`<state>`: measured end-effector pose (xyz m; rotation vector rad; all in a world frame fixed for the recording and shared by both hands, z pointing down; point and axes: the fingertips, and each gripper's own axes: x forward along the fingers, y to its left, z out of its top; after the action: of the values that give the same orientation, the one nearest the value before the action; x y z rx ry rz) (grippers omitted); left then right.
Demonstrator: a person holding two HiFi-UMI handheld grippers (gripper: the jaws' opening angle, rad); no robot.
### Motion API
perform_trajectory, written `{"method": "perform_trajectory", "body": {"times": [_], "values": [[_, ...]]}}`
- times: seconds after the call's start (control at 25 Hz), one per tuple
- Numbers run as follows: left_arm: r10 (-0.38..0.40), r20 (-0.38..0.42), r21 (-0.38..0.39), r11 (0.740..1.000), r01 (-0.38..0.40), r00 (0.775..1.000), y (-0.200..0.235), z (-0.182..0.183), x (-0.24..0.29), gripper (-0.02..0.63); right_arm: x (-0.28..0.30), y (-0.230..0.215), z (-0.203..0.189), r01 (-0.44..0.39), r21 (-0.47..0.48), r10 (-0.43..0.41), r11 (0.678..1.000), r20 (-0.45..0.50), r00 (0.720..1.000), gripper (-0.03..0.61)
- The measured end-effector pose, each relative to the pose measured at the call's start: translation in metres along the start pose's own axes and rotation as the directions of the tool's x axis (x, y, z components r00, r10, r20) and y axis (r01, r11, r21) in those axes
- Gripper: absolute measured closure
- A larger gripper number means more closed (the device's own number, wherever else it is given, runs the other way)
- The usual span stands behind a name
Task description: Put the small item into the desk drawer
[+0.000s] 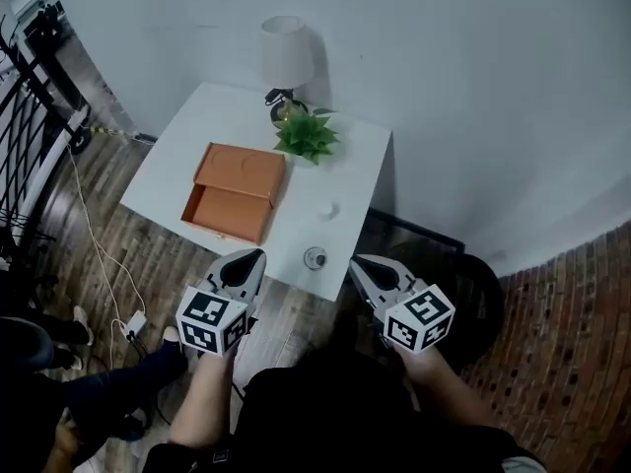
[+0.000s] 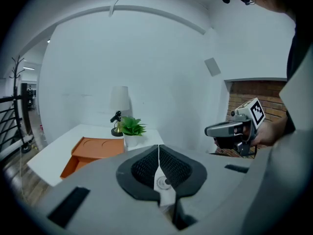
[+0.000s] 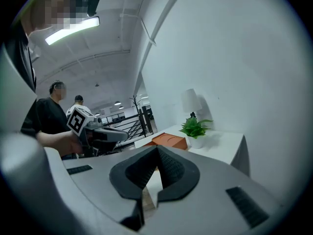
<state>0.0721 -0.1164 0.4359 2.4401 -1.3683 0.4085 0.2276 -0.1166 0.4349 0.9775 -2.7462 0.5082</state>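
Head view shows the reach not yet begun: the left claw (image 1: 254,256) and right claw (image 1: 357,262) hang short of the table (image 1: 177,161), each with its jaws pressed together on nothing. A small white item (image 1: 327,208) lies just right of the orange drawer box (image 1: 242,173). A small clear round thing (image 1: 315,258) sits right of the box too, beyond its front. Next, I judge, one claw must open and descend on the item, with the drawer standing open to receive it.
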Motion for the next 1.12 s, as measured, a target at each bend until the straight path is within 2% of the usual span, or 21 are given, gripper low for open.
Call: {"method": "perform_trajectory", "body": {"times": [0.16, 0.32, 0.68, 1.12], "values": [[0.012, -0.021, 0.012, 1.000, -0.012, 1.000, -0.012, 0.018, 0.045, 0.600, 0.004, -0.054, -0.006, -0.022, 0.012, 0.023, 1.000, -0.040, 0.999, 0.575], [0.010, -0.044, 0.024, 1.000, -0.008, 0.999, -0.017, 0.022, 0.061, 0.600, 0.017, -0.073, -0.005, -0.040, 0.042, 0.042, 0.998, -0.046, 0.998, 0.575], [0.013, -0.046, 0.005, 1.000, -0.013, 0.999, 0.039, 0.016, 0.061, 0.600, 0.077, -0.048, 0.007, -0.077, 0.051, 0.081, 0.996, -0.082, 0.993, 0.575], [-0.048, 0.026, -0.012, 0.999, 0.048, 0.999, 0.086, 0.013, 0.044, 0.600, 0.119, -0.018, 0.014, 0.009, -0.003, -0.009, 1.000, -0.131, 0.991, 0.575]]}}
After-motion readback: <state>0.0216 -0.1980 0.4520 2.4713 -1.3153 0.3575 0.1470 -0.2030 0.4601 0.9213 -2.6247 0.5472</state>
